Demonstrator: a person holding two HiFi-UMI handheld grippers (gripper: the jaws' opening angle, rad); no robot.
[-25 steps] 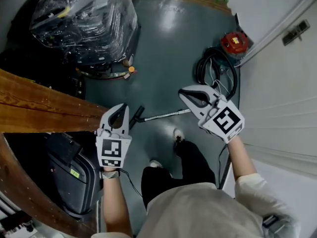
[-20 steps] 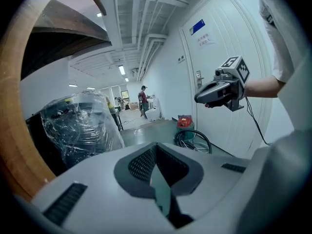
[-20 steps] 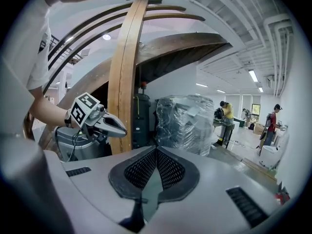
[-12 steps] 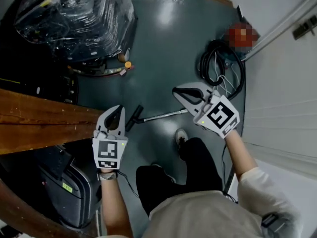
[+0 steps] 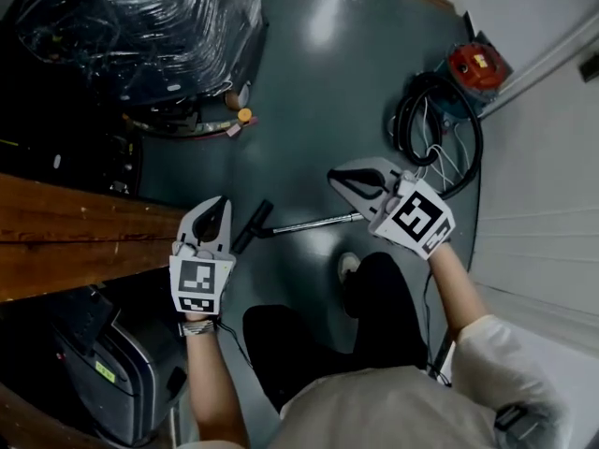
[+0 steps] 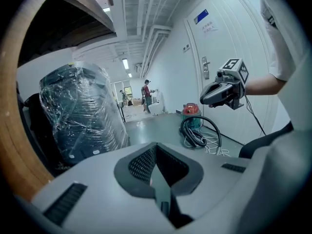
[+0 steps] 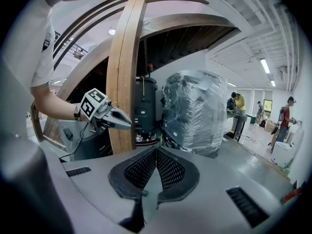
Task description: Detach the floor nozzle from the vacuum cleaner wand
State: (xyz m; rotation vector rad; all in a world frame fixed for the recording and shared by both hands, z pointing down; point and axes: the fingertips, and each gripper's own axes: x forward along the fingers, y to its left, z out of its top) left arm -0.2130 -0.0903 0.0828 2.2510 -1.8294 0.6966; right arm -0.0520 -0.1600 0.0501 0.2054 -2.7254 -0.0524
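Left gripper [image 5: 219, 204]: jaws together with nothing between them, as its own view [image 6: 155, 149] shows. It hangs just left of the floor nozzle [image 5: 251, 225] without touching it.
Right gripper [image 5: 336, 177]: jaws together and empty in its own view [image 7: 156, 154]. It is above the wand [image 5: 314, 223], near the wand's right end.
Change: both pairs of jaws are closed as they were a second ago. The person's knees are more bent, and the wrapped load [image 5: 140, 26] has slid toward the top edge of the head view.
Task's thing: the nozzle lies on the floor [image 5: 318, 101] between the two grippers, joined to the wand.
Shapes and materials: the nozzle is a short black bar and the wand a thin shiny metal tube. The grippers are pale grey shells with dark perforated pads. The floor is smooth, glossy grey-green.
Beyond: a black hose [image 5: 435, 134] lies coiled beside a red canister [image 5: 477, 64]. The load is wrapped in crinkled clear film. A brown wooden beam [image 5: 75, 241] crosses at the left.
Head view only: the nozzle, the wand and a pale shoe [image 5: 348, 267].
Left gripper view only: a white door [image 6: 229, 43] behind the right gripper, and a distant person [image 6: 146, 91].
Right gripper view only: the beam [image 7: 127, 72] stands as a curved arch, with the left gripper [image 7: 127, 124] in front of it.
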